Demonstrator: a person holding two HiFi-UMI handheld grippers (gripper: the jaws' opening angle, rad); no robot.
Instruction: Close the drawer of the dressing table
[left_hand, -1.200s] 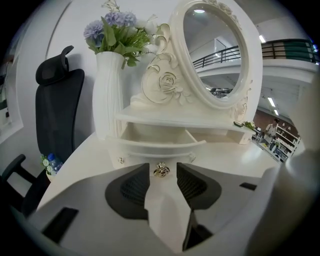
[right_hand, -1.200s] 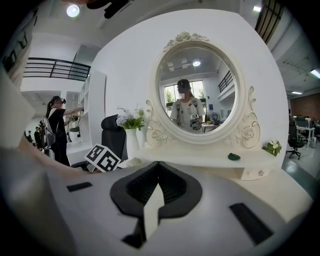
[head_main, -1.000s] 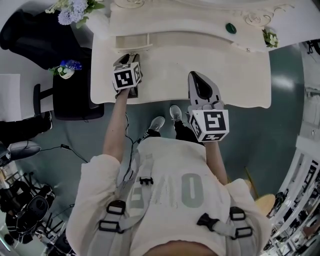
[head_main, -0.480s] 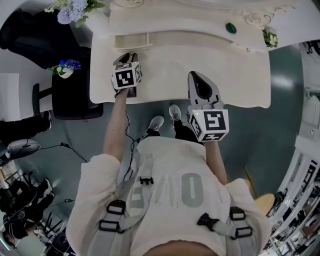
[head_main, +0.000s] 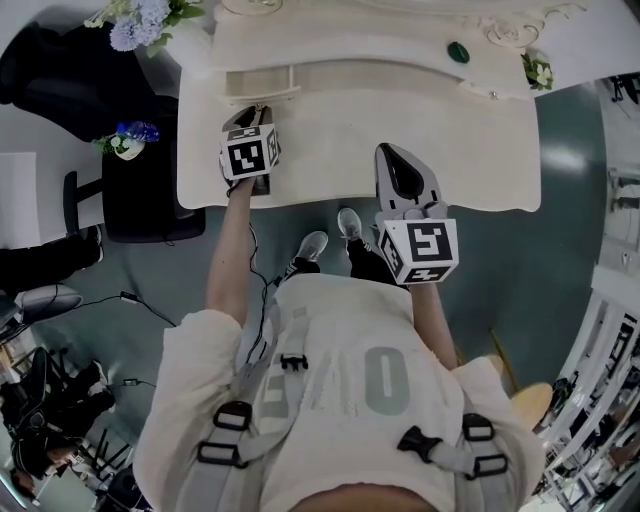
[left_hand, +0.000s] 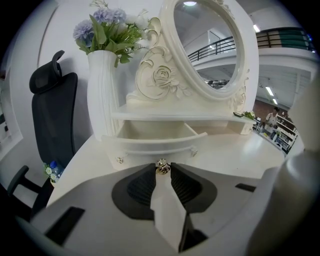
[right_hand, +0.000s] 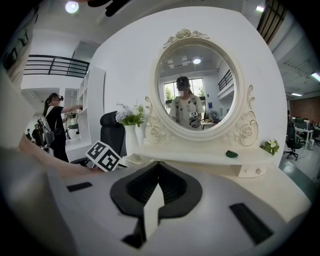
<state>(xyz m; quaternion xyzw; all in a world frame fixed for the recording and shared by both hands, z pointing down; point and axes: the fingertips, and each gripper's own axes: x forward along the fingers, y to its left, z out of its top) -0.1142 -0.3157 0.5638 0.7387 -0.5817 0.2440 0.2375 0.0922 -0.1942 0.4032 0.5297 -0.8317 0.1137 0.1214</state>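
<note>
The drawer (left_hand: 157, 136) stands pulled out at the left end of the raised shelf on the dressing table (head_main: 420, 140), its curved front facing us and its inside bare. On the middle of that front sits a small metal knob (left_hand: 161, 164). Our left gripper (left_hand: 161, 170) has it: the jaws have just been closing and now pinch the knob at their tips, only narrowly apart. Our right gripper (right_hand: 159, 166) hangs over the near edge of the table top, to the right of the drawer, with its jaws together on nothing. Behind the drawer rises the oval mirror (left_hand: 210, 45), and at its far left stands a white vase (left_hand: 102, 100) of flowers. A dark chair (left_hand: 52, 120) stands left of the table.
</note>
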